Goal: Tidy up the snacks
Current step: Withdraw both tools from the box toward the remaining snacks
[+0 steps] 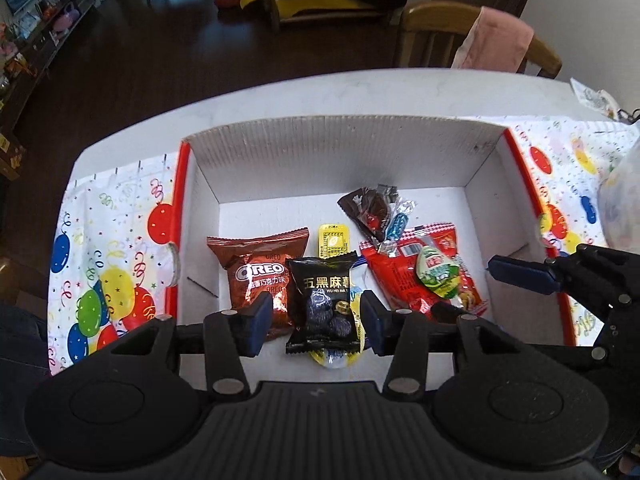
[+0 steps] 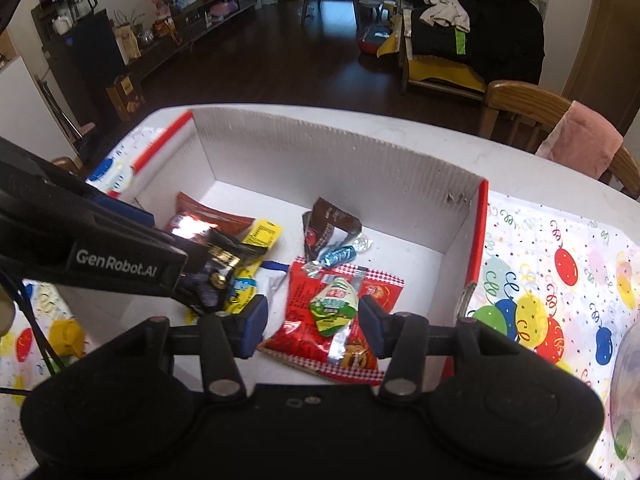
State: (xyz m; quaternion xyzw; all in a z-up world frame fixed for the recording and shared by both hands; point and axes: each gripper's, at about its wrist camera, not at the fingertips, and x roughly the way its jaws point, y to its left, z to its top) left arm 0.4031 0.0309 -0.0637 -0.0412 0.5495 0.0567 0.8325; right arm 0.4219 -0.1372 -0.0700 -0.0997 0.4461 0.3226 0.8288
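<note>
Right now both my tongs hang over the white cardboard box (image 1: 332,152) on the tabletop (image 1: 360,92), and both stand part open with nothing gripped. My left tongs (image 1: 316,320) frame the black sesame snack packet (image 1: 322,304), which lies flat on the box floor between the pads; I judge the pads are clear of its edges, so it is lying loose, not held. Its long axis runs from six to twelve o'clock as the left wrist sees it, in line with the fingers. The Oreo packet (image 1: 260,270) sits just beside it at nine o'clock, a small yellow packet (image 1: 333,241) at twelve, and a yellow-edged wrapper peeks from under it at six. My right tongs (image 2: 312,324) straddle the green-and-white candy (image 2: 334,304), which rests on top of the red snack bag (image 2: 340,312); its long axis tilts from seven toward one o'clock. The brown wrapper (image 2: 328,228) and the blue foil candy (image 2: 338,255) lie at twelve o'clock, near the far wall. The left hand is nearer the sesame packet, the right nearer the red bag.
</note>
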